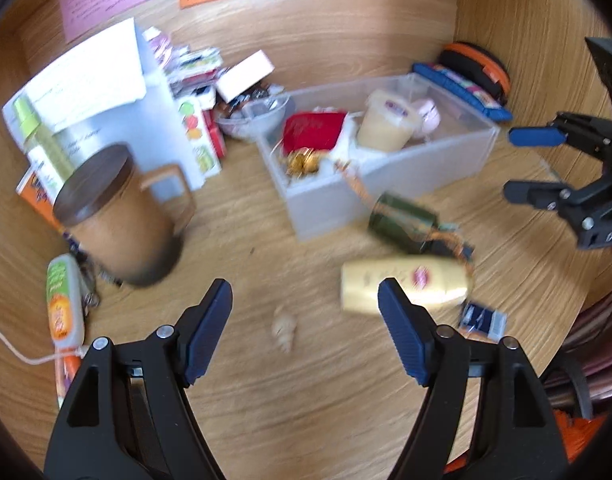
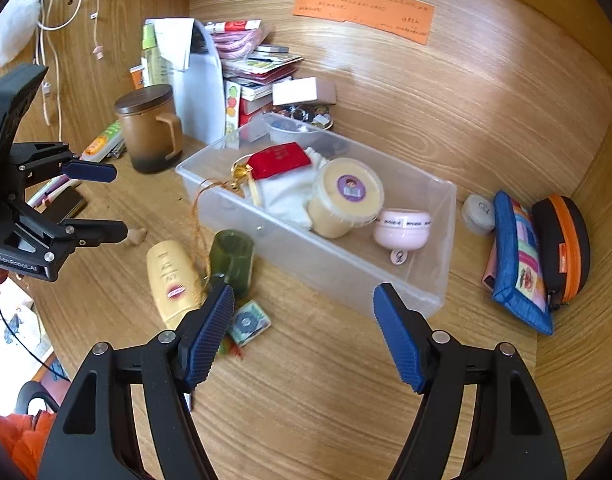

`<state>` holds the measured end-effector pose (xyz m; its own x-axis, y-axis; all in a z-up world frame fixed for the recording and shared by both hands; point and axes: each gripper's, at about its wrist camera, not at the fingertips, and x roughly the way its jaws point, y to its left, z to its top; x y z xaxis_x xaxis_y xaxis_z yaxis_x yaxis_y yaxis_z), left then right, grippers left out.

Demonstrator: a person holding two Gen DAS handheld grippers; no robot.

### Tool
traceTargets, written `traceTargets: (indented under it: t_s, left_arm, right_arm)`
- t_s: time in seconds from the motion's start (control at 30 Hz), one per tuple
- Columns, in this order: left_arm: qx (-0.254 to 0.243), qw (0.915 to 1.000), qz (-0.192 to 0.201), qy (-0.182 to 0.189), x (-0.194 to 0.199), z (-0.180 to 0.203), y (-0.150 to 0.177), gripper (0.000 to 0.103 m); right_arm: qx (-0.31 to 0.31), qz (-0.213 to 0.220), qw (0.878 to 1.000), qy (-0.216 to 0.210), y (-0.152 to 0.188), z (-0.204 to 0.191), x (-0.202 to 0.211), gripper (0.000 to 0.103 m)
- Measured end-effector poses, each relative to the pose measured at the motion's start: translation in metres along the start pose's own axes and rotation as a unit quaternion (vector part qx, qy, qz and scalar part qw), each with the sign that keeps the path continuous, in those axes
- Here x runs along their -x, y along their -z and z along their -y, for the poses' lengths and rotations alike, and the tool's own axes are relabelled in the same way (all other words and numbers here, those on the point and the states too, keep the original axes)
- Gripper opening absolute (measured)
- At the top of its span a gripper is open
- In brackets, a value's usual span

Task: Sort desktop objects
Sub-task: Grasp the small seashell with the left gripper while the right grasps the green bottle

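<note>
Presently on the wooden desk:

1. Left gripper [image 1: 306, 312]: jaws spread wide, nothing between them, hovering over bare desk near a small shell-like piece [image 1: 284, 332].
2. Right gripper [image 2: 304, 312]: jaws spread wide, empty, above the desk in front of the clear plastic bin [image 2: 326, 272].
3. Bin contents: red pouch [image 2: 280, 160], cream lidded tub [image 2: 346, 196], pink jar [image 2: 402, 228], white cloth.
4. Just outside the bin's near wall: yellow bottle [image 2: 172, 280] lying flat, dark green bottle [image 2: 232, 260] beside it, small green packet [image 2: 250, 322].
5. Left of the bin: brown lidded mug [image 2: 150, 128], upright.
6. Right of the bin: blue pouch [image 2: 518, 264] and orange-trimmed black case [image 2: 566, 248], leaning together.
</note>
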<state>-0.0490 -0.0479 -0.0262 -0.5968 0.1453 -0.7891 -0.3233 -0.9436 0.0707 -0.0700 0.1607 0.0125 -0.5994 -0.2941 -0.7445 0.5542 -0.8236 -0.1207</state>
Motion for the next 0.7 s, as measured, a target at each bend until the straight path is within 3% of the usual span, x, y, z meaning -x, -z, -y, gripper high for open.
traceTargets:
  t_s: [0.17,0.57,0.7]
  left_arm:
    - [0.022,0.9995,-0.021,-0.007,-0.01,-0.015,0.017,0.074]
    - [0.009,0.9985,-0.052,0.009,-0.038,-0.014,0.032,0.043]
    - [0.013,0.9981,-0.059,0.014,-0.045,-0.015,0.031,0.036]
  right_arm:
    - [-0.002,-0.006,1.0,-0.01,0.005,-0.008,-0.009,0.069]
    - [-0.026,-0.038,0.998,-0.036,0.004,-0.001,-0.049,0.068]
    - [-0.033,-0.047,0.997,-0.053,-0.001,0.003,-0.06,0.061]
